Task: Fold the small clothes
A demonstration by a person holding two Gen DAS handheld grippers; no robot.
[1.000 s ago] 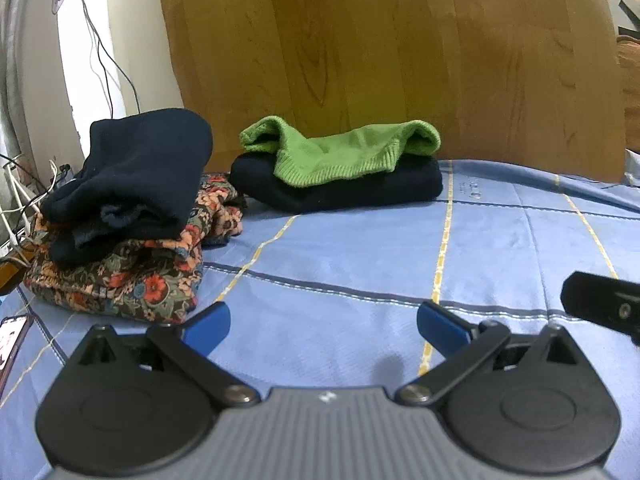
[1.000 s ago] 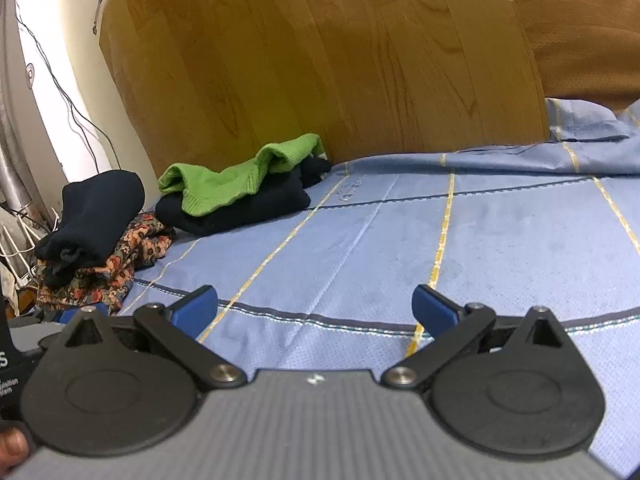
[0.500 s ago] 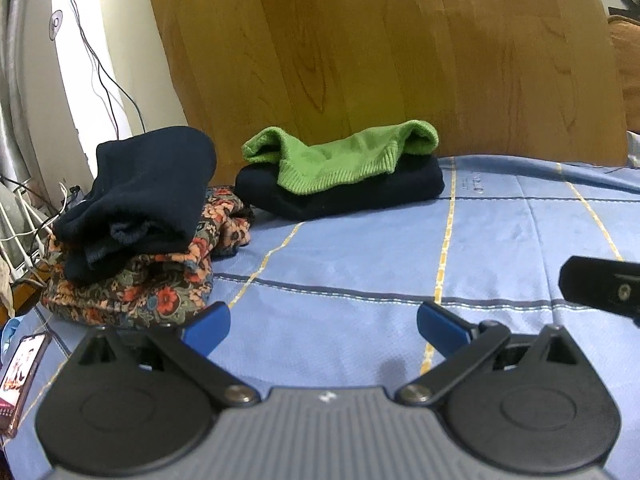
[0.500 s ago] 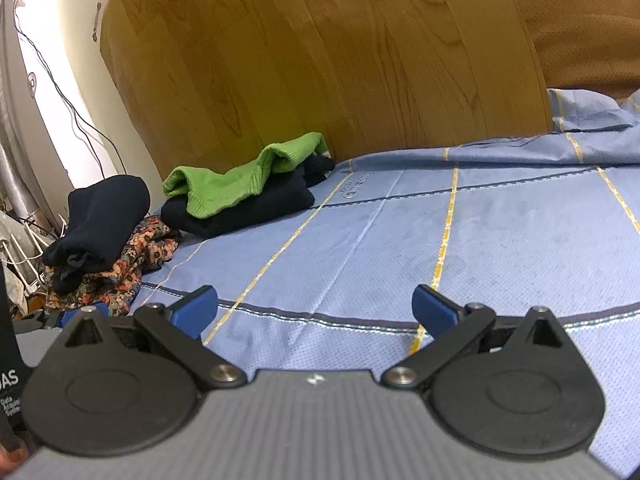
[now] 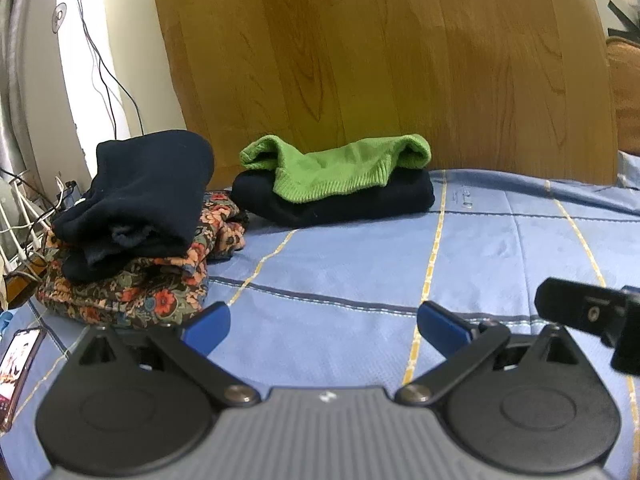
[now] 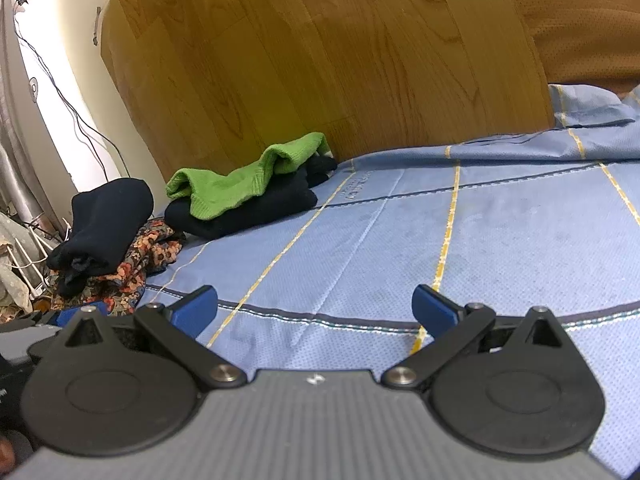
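A folded green knit (image 5: 340, 170) lies on a folded dark garment (image 5: 344, 202) at the back by the wooden board; both show in the right wrist view (image 6: 240, 184). To the left, a dark navy garment (image 5: 140, 196) sits on a floral garment (image 5: 136, 284), also in the right wrist view (image 6: 104, 224). My left gripper (image 5: 323, 326) is open and empty, low over the blue sheet, just right of the floral pile. My right gripper (image 6: 314, 310) is open and empty over the sheet, to the right of the left one.
A blue bed sheet (image 5: 360, 264) with yellow stripes covers the surface. A wooden board (image 5: 380, 60) stands behind the clothes. A phone (image 5: 16, 364) lies at the left edge. Cables and a wire rack (image 5: 24, 208) are at far left. A brown cushion (image 6: 580, 20) is at back right.
Both grippers have shifted slightly; the clothes piles sit a little lower and nearer in the left view. Both stay open and empty.
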